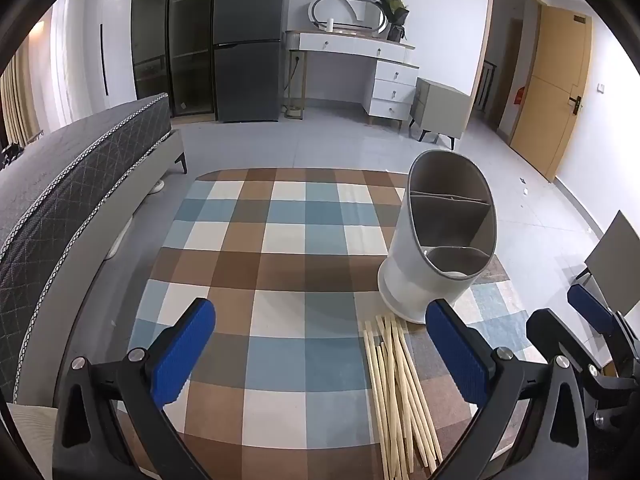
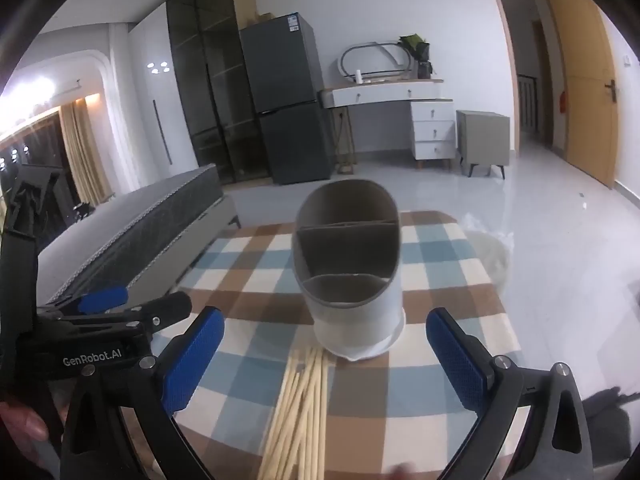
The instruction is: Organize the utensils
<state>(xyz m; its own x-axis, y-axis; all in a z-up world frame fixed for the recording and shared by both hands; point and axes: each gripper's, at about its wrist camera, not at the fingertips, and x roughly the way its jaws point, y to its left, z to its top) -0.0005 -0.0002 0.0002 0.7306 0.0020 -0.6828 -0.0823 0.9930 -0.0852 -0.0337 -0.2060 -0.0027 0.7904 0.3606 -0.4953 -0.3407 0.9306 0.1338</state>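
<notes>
A white utensil holder [image 1: 438,240] with grey inner dividers stands upright on a checked tablecloth [image 1: 272,264]; its compartments look empty. Several pale wooden chopsticks [image 1: 396,392] lie in a loose bundle just in front of it. My left gripper [image 1: 320,364] hovers open over the cloth, the chopsticks under its right finger. In the right wrist view the holder [image 2: 352,276] stands straight ahead, with the chopsticks [image 2: 300,408] lying between the wide-open fingers of my right gripper [image 2: 324,364]. Neither gripper holds anything. The left gripper's body [image 2: 100,332] shows at the left there.
A grey bed [image 1: 76,184] runs along the table's left side. Behind are a dark fridge [image 1: 248,40], a white dressing table [image 1: 360,64], a grey nightstand [image 1: 440,108] and a wooden door [image 1: 556,92]. A hand [image 2: 20,428] holds the left gripper.
</notes>
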